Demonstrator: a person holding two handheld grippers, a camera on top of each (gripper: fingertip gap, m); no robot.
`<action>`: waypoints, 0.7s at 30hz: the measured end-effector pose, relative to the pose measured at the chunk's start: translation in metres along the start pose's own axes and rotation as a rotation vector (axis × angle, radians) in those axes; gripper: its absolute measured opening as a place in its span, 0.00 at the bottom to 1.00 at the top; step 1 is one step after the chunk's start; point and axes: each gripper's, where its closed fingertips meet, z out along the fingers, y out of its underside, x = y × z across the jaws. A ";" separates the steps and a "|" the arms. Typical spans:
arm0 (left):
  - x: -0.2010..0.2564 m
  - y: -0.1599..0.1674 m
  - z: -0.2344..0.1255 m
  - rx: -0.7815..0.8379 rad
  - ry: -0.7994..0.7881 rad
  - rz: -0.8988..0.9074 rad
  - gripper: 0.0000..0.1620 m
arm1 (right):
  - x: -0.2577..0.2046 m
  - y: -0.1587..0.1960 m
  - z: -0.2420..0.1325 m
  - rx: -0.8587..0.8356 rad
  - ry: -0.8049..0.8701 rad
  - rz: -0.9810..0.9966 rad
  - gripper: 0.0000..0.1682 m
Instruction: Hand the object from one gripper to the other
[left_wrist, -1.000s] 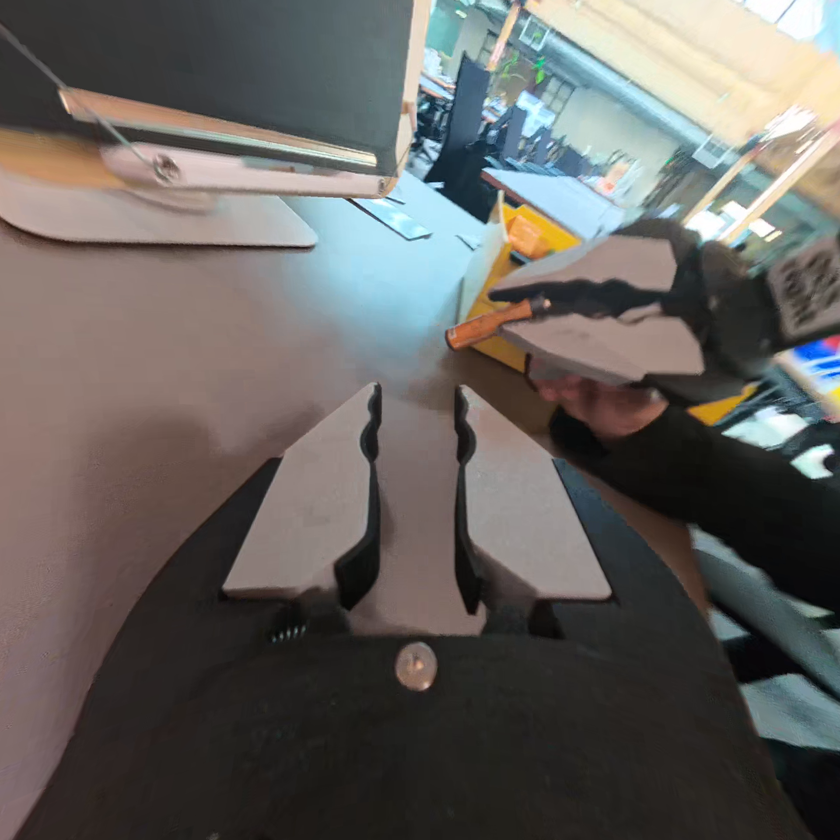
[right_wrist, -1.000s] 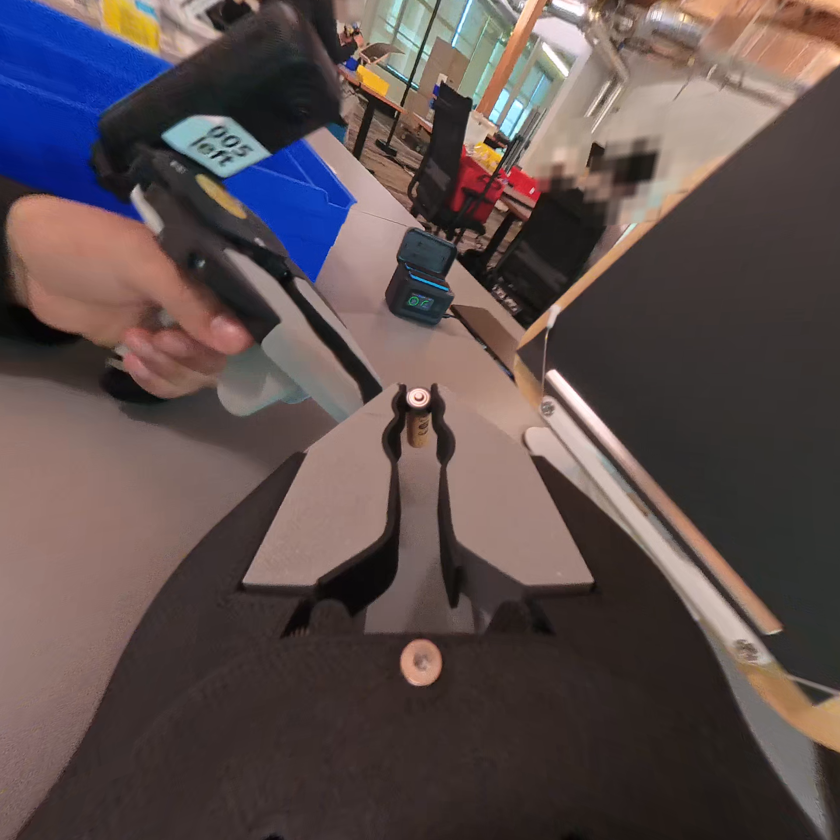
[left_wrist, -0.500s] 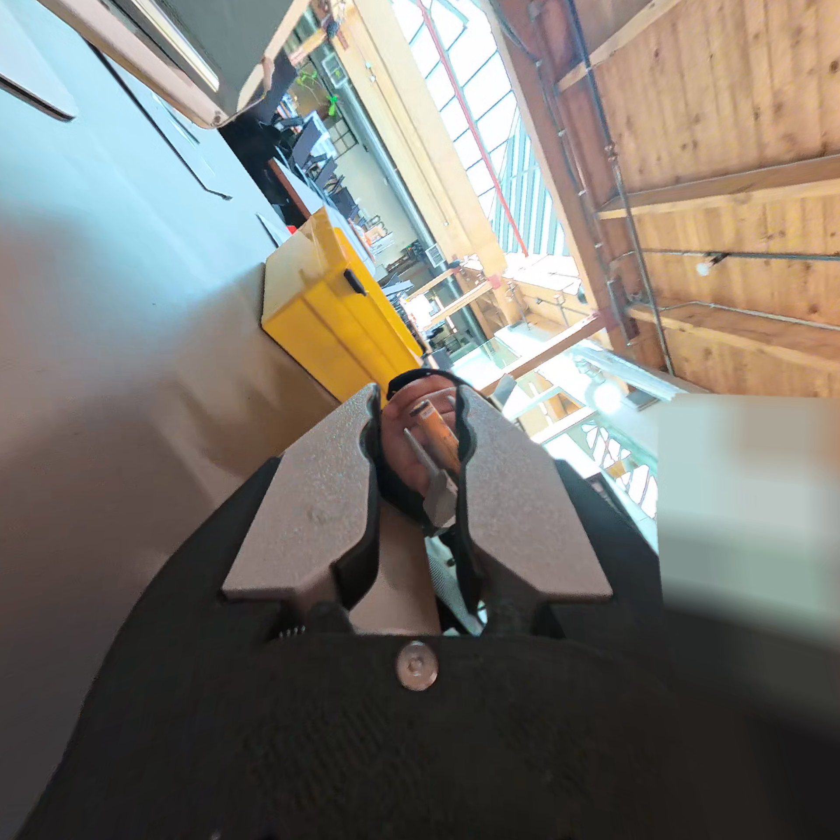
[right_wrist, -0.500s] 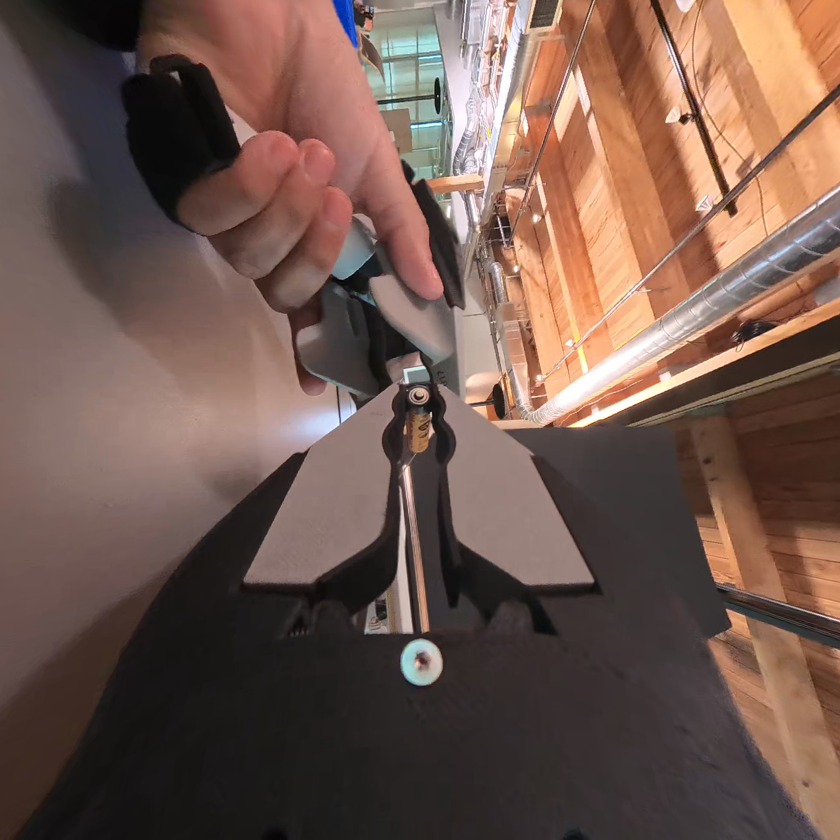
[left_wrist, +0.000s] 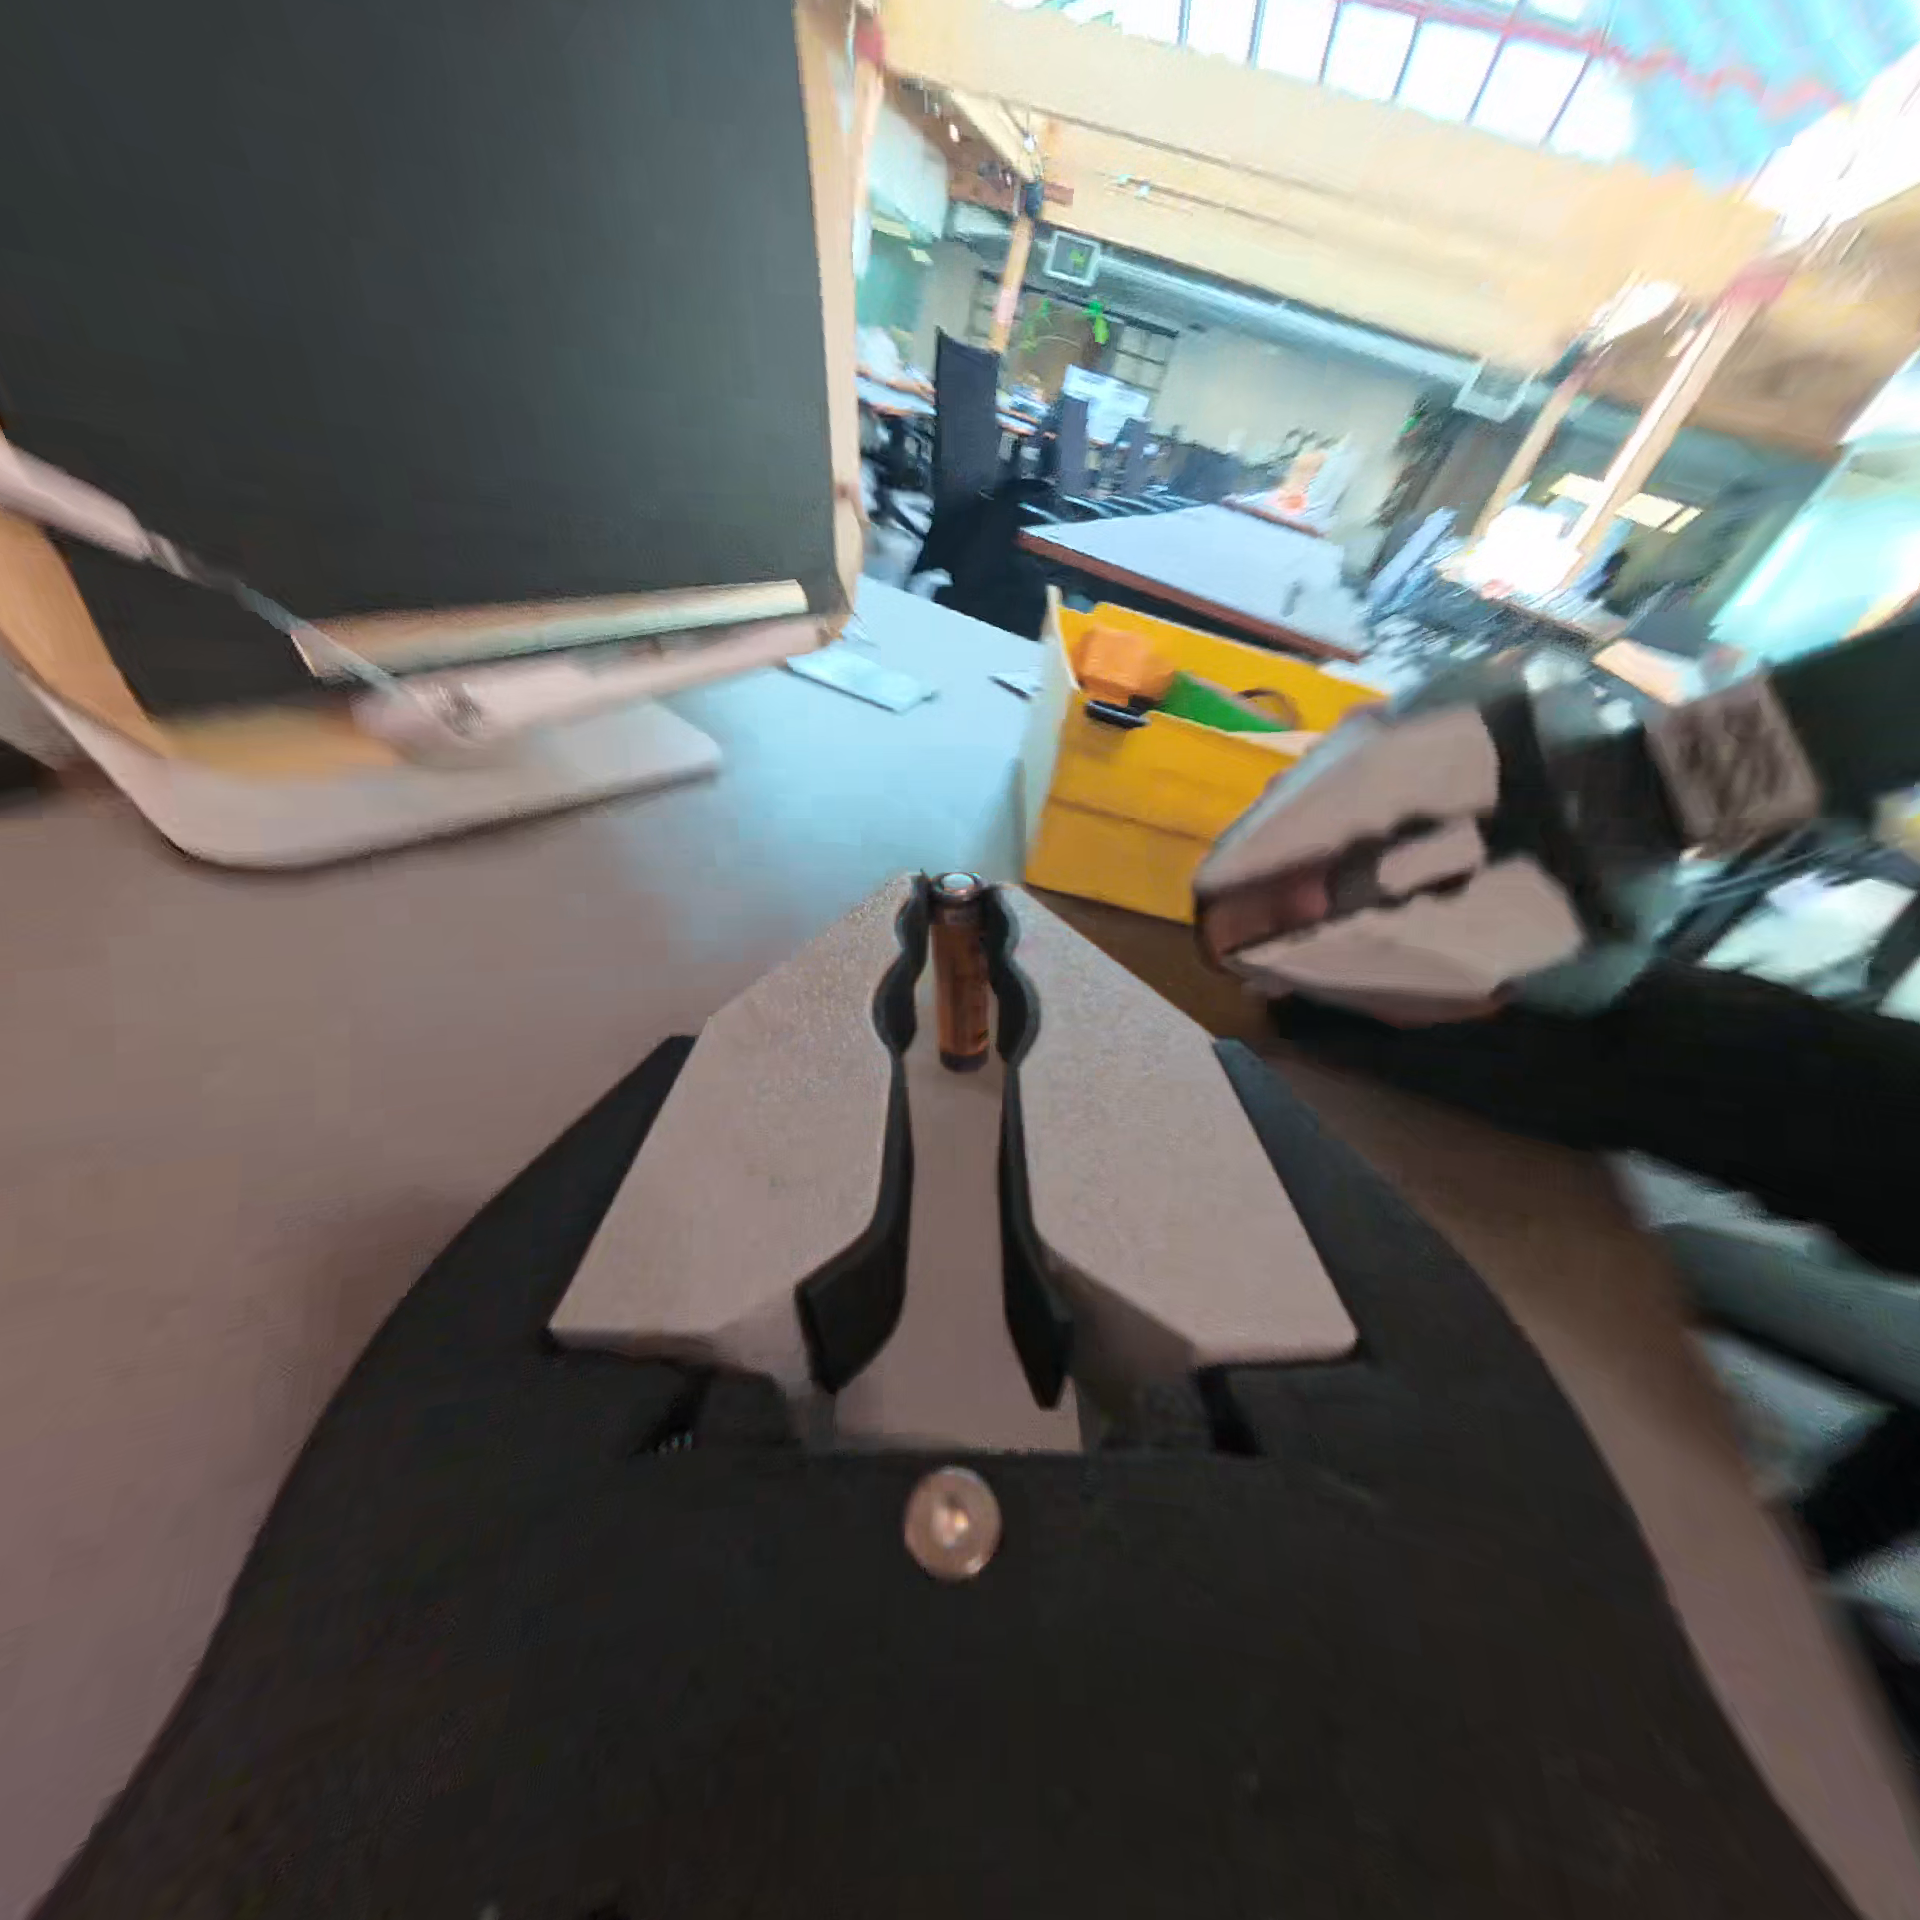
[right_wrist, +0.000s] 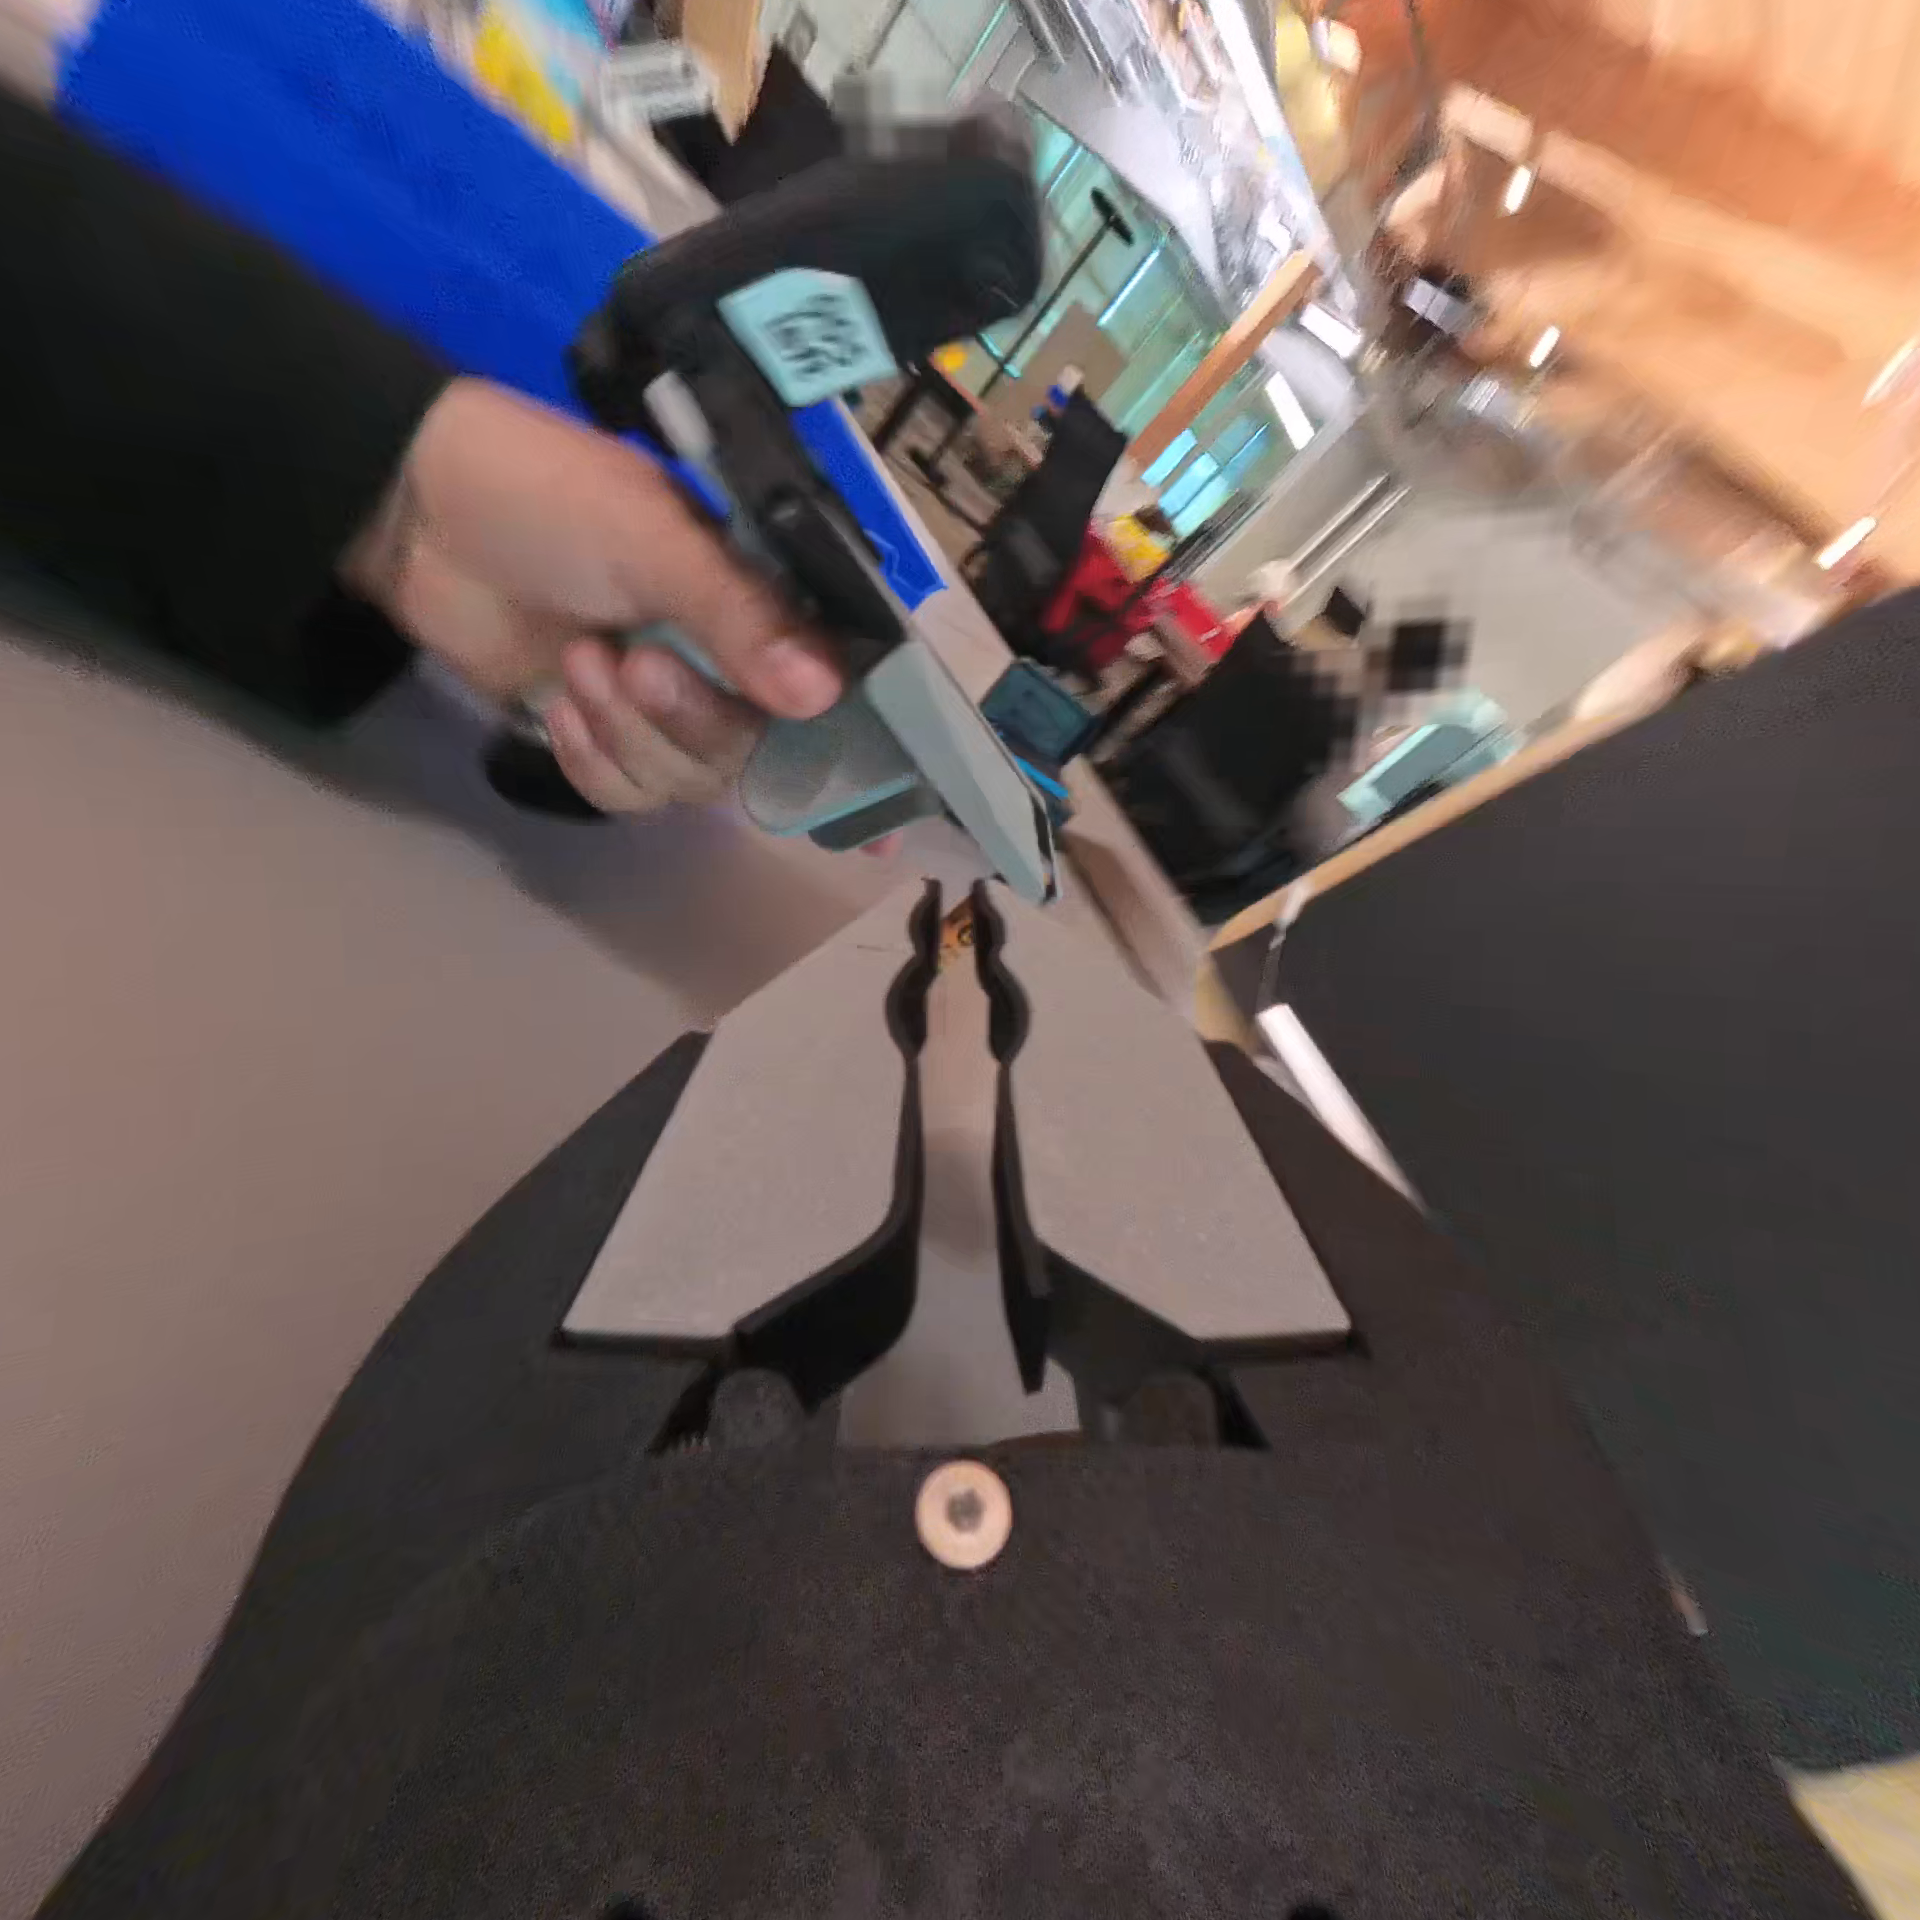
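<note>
Battery (left_wrist: 958, 977) now sits in the left tongs (left_wrist: 958, 914), pinched near the tips, long axis along the fingers, silver cap pointing out at 12 o'clock. Looks like the handover is basically done; the step in hand reads as separating the two tools cleanly.

To do that well:
- Keep steady squeeze on the left tongs. The battery is a smooth cylinder seated in the scalloped notch, so any slack and it could roll or slide out forward.
- Keep it over the surface (left_wrist: 312, 1039) and level, not nose-down.
- Pull the right tongs (left_wrist: 1247, 935) off sideways toward 3 o'clock, well away from the battery tip, so nothing nudges it.

Tongs state:
- Left: nearly closed, clamped on the battery, both inner edges touching its sides.
- Right: in the right wrist view the right tongs (right_wrist: 954, 904) show a narrow gap with nothing gripped. The small orange patch at the tip gap is blurred; can't tell what it is, probably something beyond it. From the left view they sit at 3 o'clock, apart from the battery, slightly parted, empty.

Yellow bin (left_wrist: 1143, 810) is at 1 o'clock behind, black panel (left_wrist: 416, 291) on a stand at 10 o'clock. Neither is in the way.
</note>
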 end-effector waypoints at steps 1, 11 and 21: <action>0.004 -0.004 -0.001 0.027 -0.019 0.128 0.05 | 0.007 0.002 -0.001 0.007 -0.041 0.155 0.09; 0.059 -0.012 -0.004 0.178 -0.241 1.224 0.05 | 0.002 0.007 -0.006 0.119 -0.637 1.185 0.31; 0.065 -0.024 -0.008 0.242 0.088 0.475 0.05 | -0.012 0.006 -0.002 0.058 -0.413 0.615 0.23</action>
